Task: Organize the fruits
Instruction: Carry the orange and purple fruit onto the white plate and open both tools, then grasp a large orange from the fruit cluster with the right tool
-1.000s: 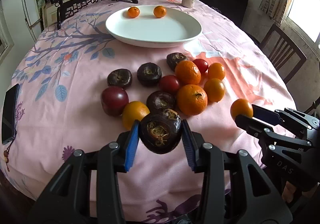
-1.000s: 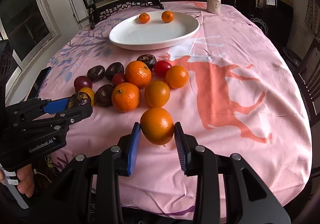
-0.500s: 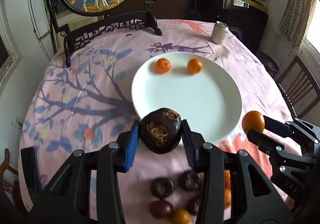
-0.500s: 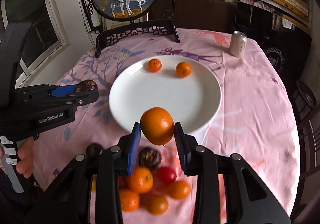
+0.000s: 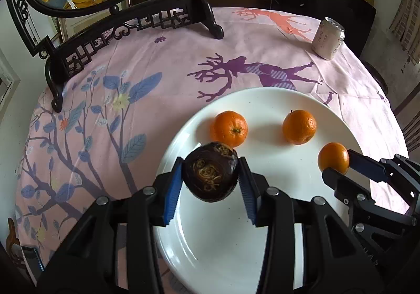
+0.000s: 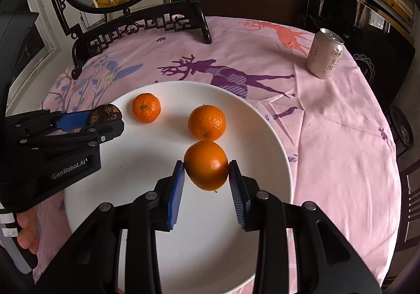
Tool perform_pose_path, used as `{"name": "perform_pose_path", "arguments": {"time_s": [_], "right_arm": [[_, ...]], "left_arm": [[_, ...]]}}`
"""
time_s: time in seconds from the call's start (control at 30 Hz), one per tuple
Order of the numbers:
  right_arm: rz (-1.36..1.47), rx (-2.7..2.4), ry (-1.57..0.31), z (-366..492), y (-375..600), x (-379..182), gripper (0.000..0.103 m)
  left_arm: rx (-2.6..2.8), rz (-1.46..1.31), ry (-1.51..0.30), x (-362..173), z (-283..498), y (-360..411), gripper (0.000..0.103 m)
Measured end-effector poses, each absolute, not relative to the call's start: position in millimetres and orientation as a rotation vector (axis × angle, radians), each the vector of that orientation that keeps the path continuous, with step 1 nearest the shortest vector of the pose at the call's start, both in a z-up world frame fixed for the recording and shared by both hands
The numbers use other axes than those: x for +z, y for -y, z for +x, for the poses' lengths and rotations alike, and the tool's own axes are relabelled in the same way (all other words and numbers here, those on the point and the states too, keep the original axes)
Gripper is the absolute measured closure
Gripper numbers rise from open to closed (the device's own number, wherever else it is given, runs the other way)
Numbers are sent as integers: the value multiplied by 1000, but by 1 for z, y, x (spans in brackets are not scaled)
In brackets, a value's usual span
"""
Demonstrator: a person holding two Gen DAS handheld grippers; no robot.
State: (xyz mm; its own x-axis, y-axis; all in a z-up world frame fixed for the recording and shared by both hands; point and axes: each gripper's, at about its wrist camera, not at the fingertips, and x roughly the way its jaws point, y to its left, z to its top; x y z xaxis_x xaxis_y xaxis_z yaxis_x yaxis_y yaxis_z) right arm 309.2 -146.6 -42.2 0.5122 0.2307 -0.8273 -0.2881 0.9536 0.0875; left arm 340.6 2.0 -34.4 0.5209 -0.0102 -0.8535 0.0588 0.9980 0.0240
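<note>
My left gripper (image 5: 210,176) is shut on a dark brown round fruit (image 5: 210,172) and holds it over the left side of the white plate (image 5: 223,241). My right gripper (image 6: 206,174) is shut on an orange (image 6: 206,164) and holds it over the plate (image 6: 157,215). Two small oranges lie on the plate's far part, one on the left (image 5: 231,128) (image 6: 146,107) and one on the right (image 5: 299,126) (image 6: 206,122). The right gripper with its orange (image 5: 333,158) shows at the right of the left wrist view. The left gripper with the dark fruit (image 6: 105,113) shows at the left of the right wrist view.
The plate sits on a pink patterned tablecloth (image 5: 157,63). A drink can (image 5: 328,38) (image 6: 325,56) stands at the far right. A dark carved stand with a round painted screen (image 5: 126,18) (image 6: 136,18) stands at the back. A phone (image 5: 31,257) lies at the near left edge.
Both grippers have moved forward from the fruit pile to above the plate, each still holding its fruit. The pile of fruit is out of view now.
</note>
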Motion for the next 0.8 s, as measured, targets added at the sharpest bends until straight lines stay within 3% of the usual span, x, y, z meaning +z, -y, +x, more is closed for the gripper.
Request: {"name": "perform_pose_path", "arguments": {"time_s": [0.07,0.13,0.27,0.4,0.47,0.8], "right_arm": [[-68,313,-977,315,144,-44,65],[-114,278,-942,315,141,-41,42],[-191,249,-874,293,142,-22,42],[-160,288,-886,238,155,-4,42],[-130,314,-899,199,161,0,42],[-71,260,-846,77,168,0,42]], "left_arm": [[-49,58,-1027,-36,347,0,54],[-39,51,-1009,-31,347,0,24],[-49,24,-952,-3,324,-7,22],[-69,9,-896,24,256,-17,10],[-87,19,-866,29,214,-20,9],[-42,-25,-817,6,81,-49,7]]}}
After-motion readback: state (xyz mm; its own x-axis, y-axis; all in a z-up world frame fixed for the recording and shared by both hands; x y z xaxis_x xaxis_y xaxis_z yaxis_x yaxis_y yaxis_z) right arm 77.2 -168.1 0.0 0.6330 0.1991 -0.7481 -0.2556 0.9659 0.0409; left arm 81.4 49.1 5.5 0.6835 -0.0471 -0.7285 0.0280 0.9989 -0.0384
